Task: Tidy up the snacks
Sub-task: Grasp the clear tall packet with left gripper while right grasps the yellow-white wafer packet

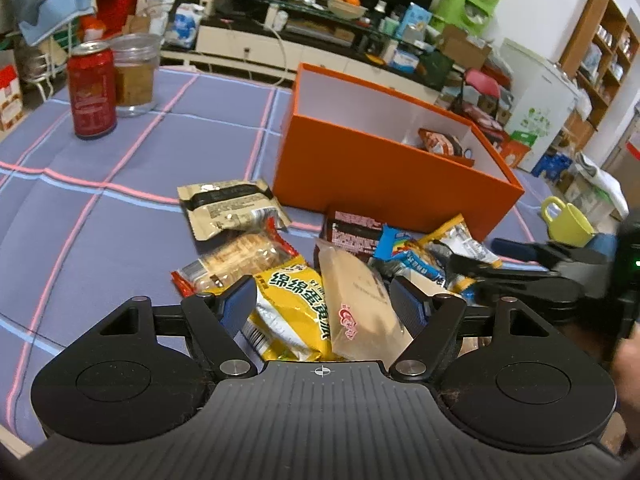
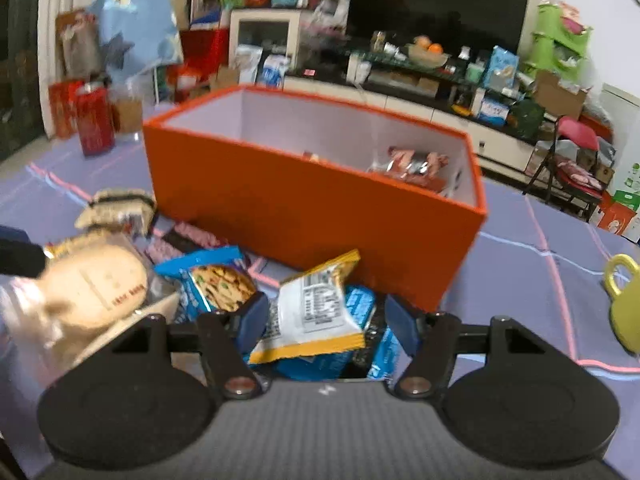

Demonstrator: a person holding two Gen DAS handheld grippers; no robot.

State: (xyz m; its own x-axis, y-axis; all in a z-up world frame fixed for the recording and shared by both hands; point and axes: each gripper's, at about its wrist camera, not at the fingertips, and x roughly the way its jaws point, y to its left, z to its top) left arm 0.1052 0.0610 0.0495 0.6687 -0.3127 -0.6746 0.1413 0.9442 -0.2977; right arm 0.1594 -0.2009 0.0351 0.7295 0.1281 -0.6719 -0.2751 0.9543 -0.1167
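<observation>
Red can point(image 1: 91, 89), glass jar point(image 1: 134, 74), yellow mug point(image 1: 567, 222), checked tablecloth point(image 1: 120, 184)

The surface point(image 1: 120, 168) is covered with a lilac cloth crossed by pink and pale blue lines. An open orange box point(image 1: 384, 168) stands on it. At the far left, a red drink can point(image 1: 91, 89) stands just beside a clear glass jar point(image 1: 135, 74). In front of the box lies a loose pile of snack packets point(image 1: 304, 264): a beige-and-black packet point(image 1: 230, 208), a clear cracker pack with red ends point(image 1: 236, 260), a yellow packet point(image 1: 292, 308) and a dark brown one point(image 1: 352, 232), several overlapping. A yellow-green mug point(image 1: 566, 222) sits to the right of the box.
</observation>
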